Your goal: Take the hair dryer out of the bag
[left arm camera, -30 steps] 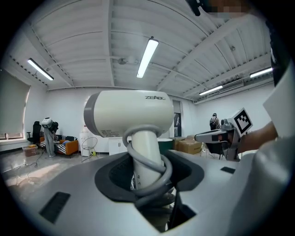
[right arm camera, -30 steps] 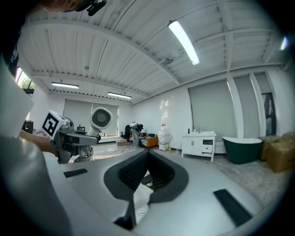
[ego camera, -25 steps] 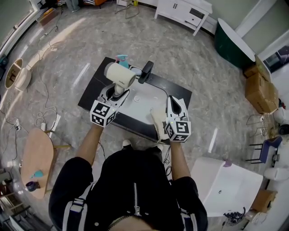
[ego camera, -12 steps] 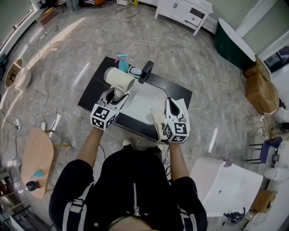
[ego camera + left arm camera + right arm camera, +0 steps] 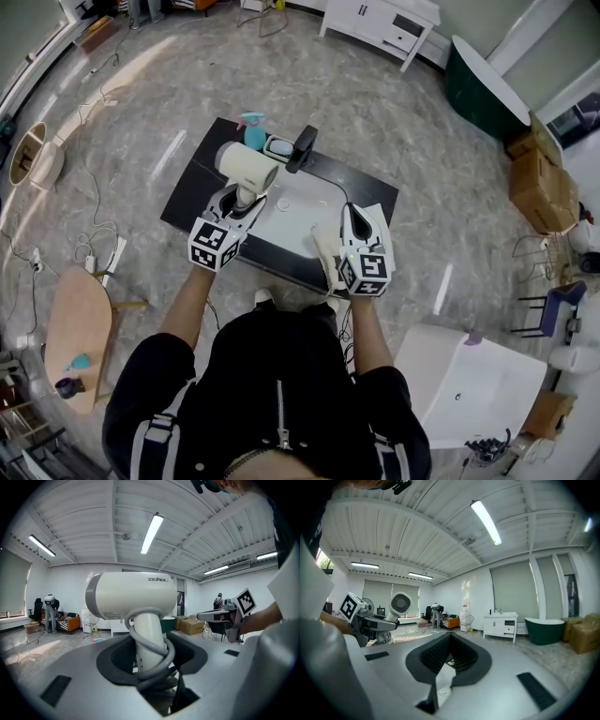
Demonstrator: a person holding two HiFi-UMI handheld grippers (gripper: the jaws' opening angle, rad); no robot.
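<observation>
A cream hair dryer (image 5: 247, 166) stands upright over the table's left half. My left gripper (image 5: 246, 197) is shut on its handle. In the left gripper view the handle (image 5: 149, 644) sits between the jaws with the grey cord (image 5: 154, 667) looped round it. My right gripper (image 5: 358, 214) hovers over the table's right front, shut on a thin flap of the cream bag (image 5: 328, 258). The flap (image 5: 442, 682), with a snap on it, shows between the closed jaws of the right gripper (image 5: 449, 656). The rest of the bag hangs beside that gripper.
The low black table (image 5: 371, 201) has a white mat (image 5: 298, 202) on it. At its far edge stand a teal spray bottle (image 5: 253, 127), a small white case (image 5: 279, 147) and a black device (image 5: 305, 148). A white box (image 5: 469, 389) stands at the near right.
The left gripper with the dryer has drifted very slightly down in the head view. The right gripper and the bag have kept still.
</observation>
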